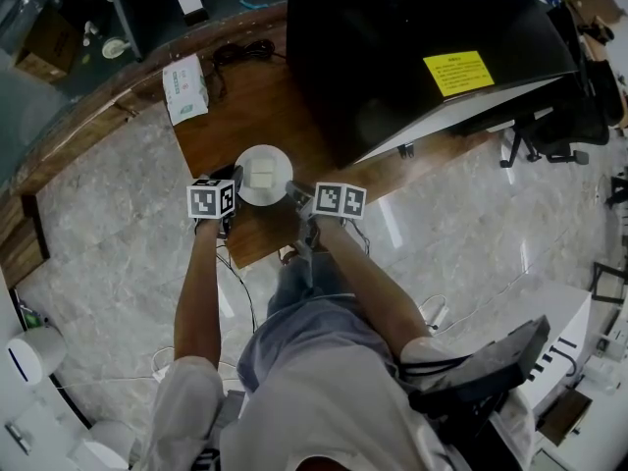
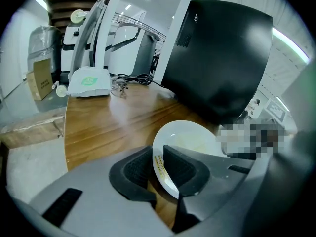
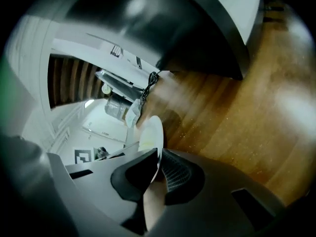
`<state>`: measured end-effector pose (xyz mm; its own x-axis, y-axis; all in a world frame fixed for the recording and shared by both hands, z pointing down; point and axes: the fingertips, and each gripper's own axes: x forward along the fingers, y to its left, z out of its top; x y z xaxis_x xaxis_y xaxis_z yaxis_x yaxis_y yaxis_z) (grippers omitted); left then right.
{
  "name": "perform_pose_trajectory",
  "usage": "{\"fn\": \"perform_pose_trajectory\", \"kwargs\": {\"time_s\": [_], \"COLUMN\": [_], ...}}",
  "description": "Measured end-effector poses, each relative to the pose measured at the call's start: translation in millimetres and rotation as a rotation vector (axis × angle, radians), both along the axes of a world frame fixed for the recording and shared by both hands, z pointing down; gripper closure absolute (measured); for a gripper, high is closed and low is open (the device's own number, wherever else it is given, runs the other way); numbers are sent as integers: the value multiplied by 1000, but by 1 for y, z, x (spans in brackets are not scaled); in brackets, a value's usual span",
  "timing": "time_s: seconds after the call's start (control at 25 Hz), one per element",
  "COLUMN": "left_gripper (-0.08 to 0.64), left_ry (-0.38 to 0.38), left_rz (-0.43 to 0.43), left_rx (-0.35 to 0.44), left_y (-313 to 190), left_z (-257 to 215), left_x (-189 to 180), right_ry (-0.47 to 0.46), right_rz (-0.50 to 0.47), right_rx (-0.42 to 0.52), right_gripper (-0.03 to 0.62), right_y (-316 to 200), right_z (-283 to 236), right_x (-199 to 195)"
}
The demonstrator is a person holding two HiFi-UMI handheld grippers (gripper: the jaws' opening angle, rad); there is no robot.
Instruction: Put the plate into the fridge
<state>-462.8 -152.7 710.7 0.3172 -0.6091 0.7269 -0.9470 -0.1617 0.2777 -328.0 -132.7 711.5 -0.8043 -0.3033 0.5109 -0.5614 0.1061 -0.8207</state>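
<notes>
While the left tool (image 2: 159, 169) and the right tool (image 3: 159, 164) each pinch an opposite edge of the white plate (image 1: 270, 155), the plate sits roughly level over the wooden desk (image 1: 221, 126), just in front of the black fridge (image 1: 412, 37); whether it rests on the wood or hangs just clear cannot be told. Both pairs of jaws are nearly together, with only the thin rim between their ribbed pads. A pale item (image 1: 263, 176) lies at the plate's middle. The step in hand appears to be the carry toward the fridge. It calls for both tools travelling together at equal height, so that the rim neither twists out of the pads nor tips its load. No open fridge door shows.
</notes>
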Motion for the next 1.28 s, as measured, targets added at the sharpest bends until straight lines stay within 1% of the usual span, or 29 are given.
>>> {"fn": "perform_pose_trajectory", "kwargs": {"time_s": [0.08, 0.12, 0.16, 0.28, 0.32, 0.44, 0.64, 0.76, 0.84, 0.96, 1.08, 1.16, 1.28], "left_gripper": [494, 494, 494, 494, 494, 494, 494, 494, 494, 494, 495, 495, 495], "left_ry": [0, 2, 5, 9, 6, -7, -21, -56, -77, -106, -165, -190, -182], "left_rz": [-3, 0, 4, 6, 4, -1, -6, 2, 9, -11, -20, -18, -24], "left_rx": [-11, -16, -21, -16, -12, 6, 49, 104, 168, 268, 349, 386, 399], "left_y": [1, 1, 1, 0, 0, 1, 1, 1, 2, 9, 20, 25, 32], "left_z": [2, 2, 2, 1, 0, -1, -5, -8, -13, -20, -31, -39, -44], "left_x": [2, 2, 3, 0, -1, 1, 0, -1, -1, -1, 5, 14, 28], "right_ry": [-118, -154, -163, -100, -95, -114, -127, -168, -193, -184, -156, -141, -123], "right_rz": [37, 46, 43, -5, -10, -9, -36, -26, -23, -34, -30, -38, -53], "right_rx": [-48, -60, -58, -19, -20, -29, 54, 47, 48, 79, 112, 149, 183], "right_gripper": [558, 560, 560, 558, 558, 560, 569, 569, 569, 569, 569, 569, 569], "right_y": [-1, -1, 0, 2, 3, 5, 2, 2, 2, 2, 1, 2, 9], "right_z": [-4, -6, -6, -1, -1, -3, -17, -23, -29, -36, -41, -47, -52], "right_x": [1, 1, 1, -4, -5, -6, -9, -10, -10, -9, -9, -11, -11]}}
